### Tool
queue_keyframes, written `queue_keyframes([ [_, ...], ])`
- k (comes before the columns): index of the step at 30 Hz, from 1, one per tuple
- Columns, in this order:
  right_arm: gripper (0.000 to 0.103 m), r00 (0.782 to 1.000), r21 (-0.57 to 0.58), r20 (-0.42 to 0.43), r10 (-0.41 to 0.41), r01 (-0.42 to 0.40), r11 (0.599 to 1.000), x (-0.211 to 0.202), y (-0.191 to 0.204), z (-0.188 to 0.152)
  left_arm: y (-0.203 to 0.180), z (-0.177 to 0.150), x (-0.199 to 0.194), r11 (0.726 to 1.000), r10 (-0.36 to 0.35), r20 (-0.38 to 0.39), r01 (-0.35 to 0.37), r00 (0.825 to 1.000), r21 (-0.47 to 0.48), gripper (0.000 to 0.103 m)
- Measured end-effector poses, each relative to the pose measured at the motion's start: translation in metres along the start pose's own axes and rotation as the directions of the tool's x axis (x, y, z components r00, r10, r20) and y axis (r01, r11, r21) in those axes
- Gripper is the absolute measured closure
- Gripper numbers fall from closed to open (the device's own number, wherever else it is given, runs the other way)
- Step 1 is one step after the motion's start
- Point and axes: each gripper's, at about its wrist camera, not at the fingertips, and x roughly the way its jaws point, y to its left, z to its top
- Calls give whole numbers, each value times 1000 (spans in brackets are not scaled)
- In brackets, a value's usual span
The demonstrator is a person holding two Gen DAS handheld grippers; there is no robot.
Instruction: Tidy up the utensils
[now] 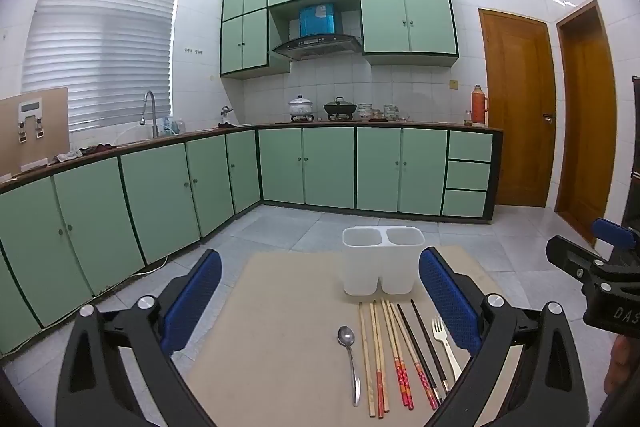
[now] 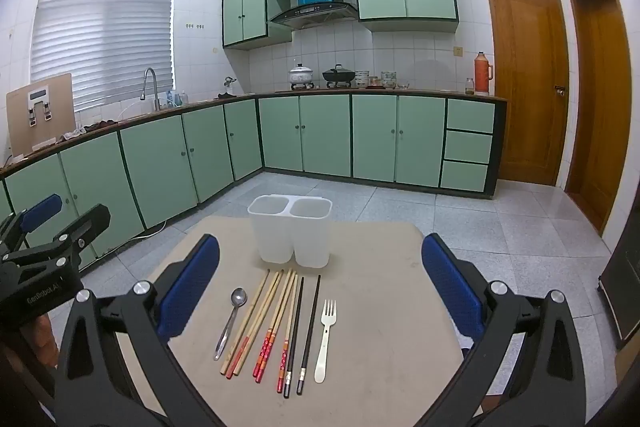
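A home kitchen, tiled in white and fitted along two walls.

Pale green cabinets (image 2: 168,163) run under an L-shaped counter and hang above it; a range hood (image 2: 314,14) sits over a stove bearing a white pot (image 2: 300,75) and a dark wok (image 2: 339,74). A tall faucet (image 2: 151,87) stands below a blinded window (image 2: 104,27), and an orange thermos (image 2: 483,73) stands near two wooden doors (image 2: 528,79).

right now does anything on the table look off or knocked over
Nothing stands out. The white two-compartment holder stands upright and looks empty. The spoon, chopsticks and fork lie in a tidy row in front of it on the table. Both grippers, left and right, are open and hold nothing.
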Motion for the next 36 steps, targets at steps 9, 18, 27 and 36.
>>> queue_keyframes([
  [9,5,1000,1,1,1,-1,1000,0,0,0,0,-1,1,1000,2,0,-2,1000,-1,6],
  [18,5,1000,1,0,1,-1,1000,0,1,0,2,1,2,1000,3,1,-3,1000,0,6],
  [27,5,1000,1,1,1,-1,1000,0,2,0,2,0,2,1000,3,1,-3,1000,-1,6],
  [36,5,1000,2,1,2,-2,1000,0,3,0,2,0,2,1000,3,2,-3,1000,0,6],
])
